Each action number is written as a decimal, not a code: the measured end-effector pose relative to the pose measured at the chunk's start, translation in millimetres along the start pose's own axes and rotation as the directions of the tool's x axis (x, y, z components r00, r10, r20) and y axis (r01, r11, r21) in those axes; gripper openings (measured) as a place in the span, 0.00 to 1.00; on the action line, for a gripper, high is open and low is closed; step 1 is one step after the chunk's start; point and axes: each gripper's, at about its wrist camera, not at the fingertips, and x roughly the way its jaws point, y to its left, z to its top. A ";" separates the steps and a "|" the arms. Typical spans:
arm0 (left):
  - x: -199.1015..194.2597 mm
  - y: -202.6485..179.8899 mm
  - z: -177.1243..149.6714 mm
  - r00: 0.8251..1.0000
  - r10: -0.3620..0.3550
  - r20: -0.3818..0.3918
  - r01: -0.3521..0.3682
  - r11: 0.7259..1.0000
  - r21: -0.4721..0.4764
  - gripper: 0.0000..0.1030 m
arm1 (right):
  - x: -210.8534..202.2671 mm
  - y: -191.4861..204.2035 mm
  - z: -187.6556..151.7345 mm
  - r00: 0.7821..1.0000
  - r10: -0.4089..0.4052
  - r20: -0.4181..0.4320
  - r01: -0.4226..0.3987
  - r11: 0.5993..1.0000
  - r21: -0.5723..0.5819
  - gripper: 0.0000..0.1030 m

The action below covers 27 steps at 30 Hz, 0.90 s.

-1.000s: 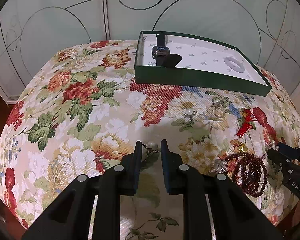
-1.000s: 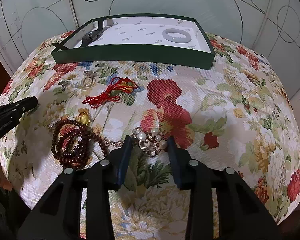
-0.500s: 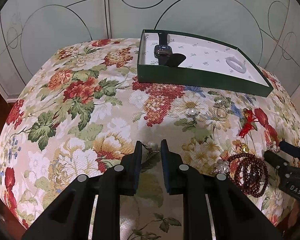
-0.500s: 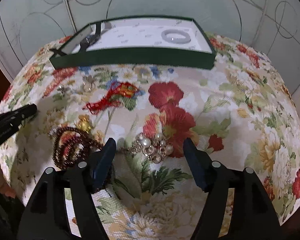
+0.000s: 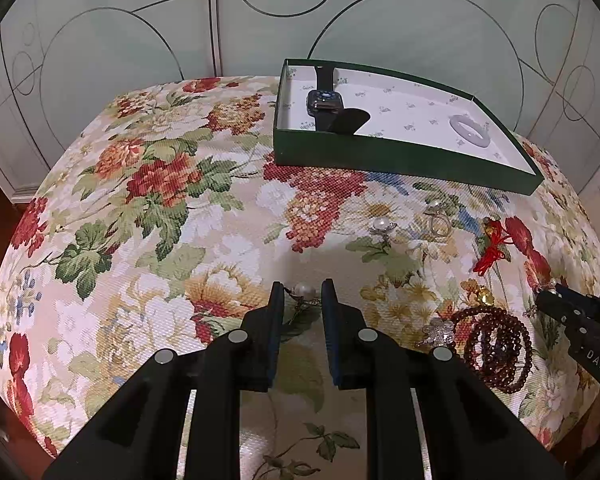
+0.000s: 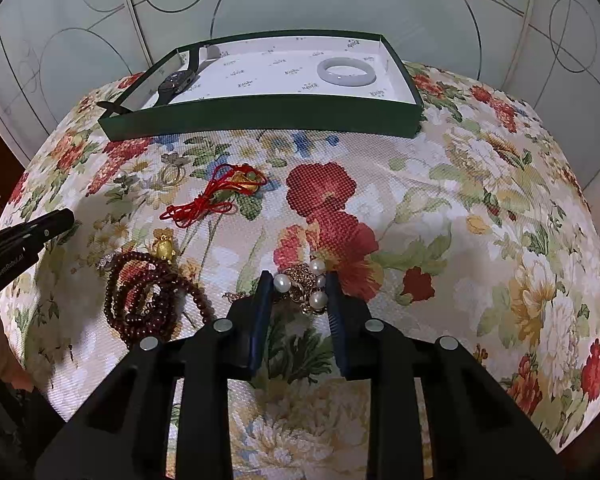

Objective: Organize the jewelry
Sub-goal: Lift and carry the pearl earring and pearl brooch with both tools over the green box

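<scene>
- While most of the jewelry lies loose on the floral-covered table (image 6: 480, 208), the step in hand looks like a pick-up: both tools are at a piece each.
- At the lower centre of the right wrist view, the right hand-held gripper (image 6: 298, 292) has its jaws narrowed around a pearl brooch (image 6: 306, 284); whether the pads actually pinch it, I cannot tell for sure, though it looks caught between them.
- At the lower centre of the left wrist view, the left hand-held gripper (image 5: 302, 300) stands narrow, with a pearl pendant (image 5: 304, 291) on a fine chain between its tips; grip or mere straddle is unclear.
- The green box (image 6: 260, 114) sits at the top of the frame, already holding a watch (image 6: 178, 80) at its left and a pale bangle (image 6: 346, 72) at its right.
- Left outside are a red cord (image 6: 212, 200), a dark bead strand (image 6: 148, 300), a gold charm (image 6: 165, 247) and a ring (image 6: 171, 174).
- Next, I judge, the brooch wants a firm pinch, a straight lift and a carry to the bare middle of the box, minding the chain trailing toward the beads.
</scene>
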 end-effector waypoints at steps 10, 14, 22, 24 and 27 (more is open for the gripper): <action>-8.7 -3.0 5.5 1.000 -0.007 0.015 0.007 1.000 0.005 0.19 | -13.7 -0.6 5.6 0.999 0.003 0.040 -0.003 1.000 -0.002 0.24; -12.6 -5.5 9.5 1.000 -0.009 0.026 0.009 1.000 0.010 0.19 | -19.8 -1.4 8.4 0.998 0.003 0.057 -0.003 1.000 -0.004 0.24; -15.7 -9.8 19.2 0.999 -0.027 0.033 0.027 1.000 0.013 0.19 | -35.2 -3.9 18.3 0.995 0.008 0.101 -0.008 1.000 -0.002 0.24; -16.8 -11.2 21.3 0.999 -0.029 0.037 0.028 0.999 0.016 0.19 | -38.3 -4.9 21.1 0.994 0.007 0.111 -0.006 1.000 -0.003 0.24; -19.6 -14.0 26.1 0.999 -0.031 0.044 0.030 0.999 0.021 0.19 | -43.2 -7.7 26.1 0.992 0.008 0.127 -0.009 1.000 0.004 0.24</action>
